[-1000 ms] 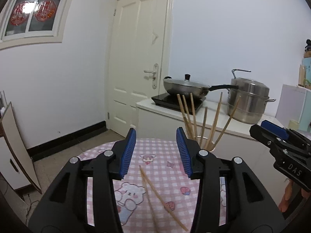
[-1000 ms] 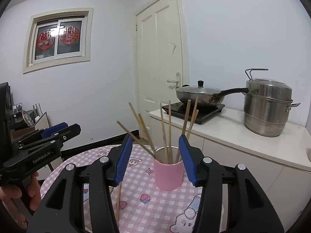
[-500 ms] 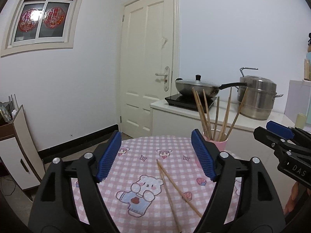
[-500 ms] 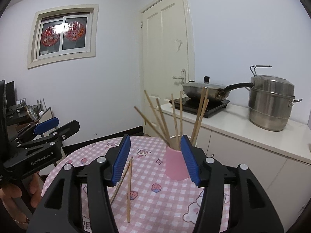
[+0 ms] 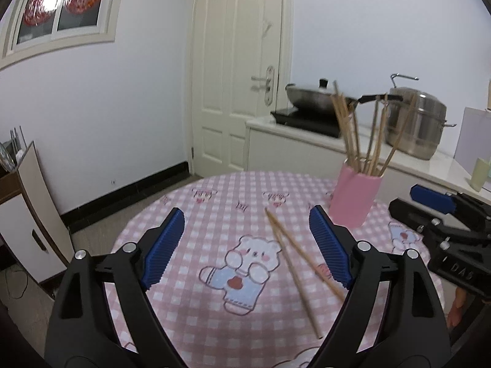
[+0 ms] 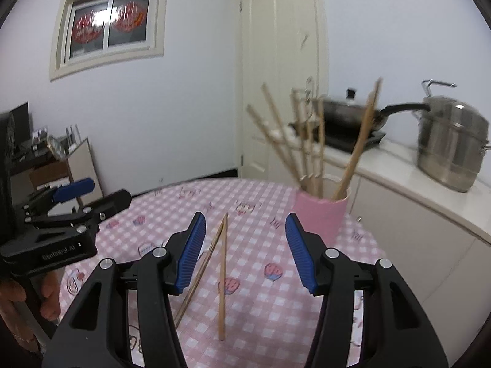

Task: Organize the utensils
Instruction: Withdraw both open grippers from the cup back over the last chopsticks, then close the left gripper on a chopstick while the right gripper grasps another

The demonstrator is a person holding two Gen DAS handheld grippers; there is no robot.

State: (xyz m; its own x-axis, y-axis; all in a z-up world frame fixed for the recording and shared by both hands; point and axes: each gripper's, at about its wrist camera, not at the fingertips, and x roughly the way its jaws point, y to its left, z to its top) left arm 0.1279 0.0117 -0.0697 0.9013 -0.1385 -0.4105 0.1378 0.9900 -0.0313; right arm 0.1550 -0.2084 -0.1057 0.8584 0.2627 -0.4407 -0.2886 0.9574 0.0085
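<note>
Your left gripper [image 5: 247, 233] has just been opening; its jaws stand wide apart with nothing pressed between them. Your right gripper [image 6: 244, 236] is partly spread and grips nothing. Two chopsticks [image 5: 294, 263] lie loose on the table [image 5: 190, 306], tips touching. The pink cup [image 5: 356, 197] stands just beyond, holding more chopsticks.

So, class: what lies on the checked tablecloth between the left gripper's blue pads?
In the left wrist view, two loose wooden chopsticks lie untouched between the left gripper's open jaws, which have just been opening.
</note>
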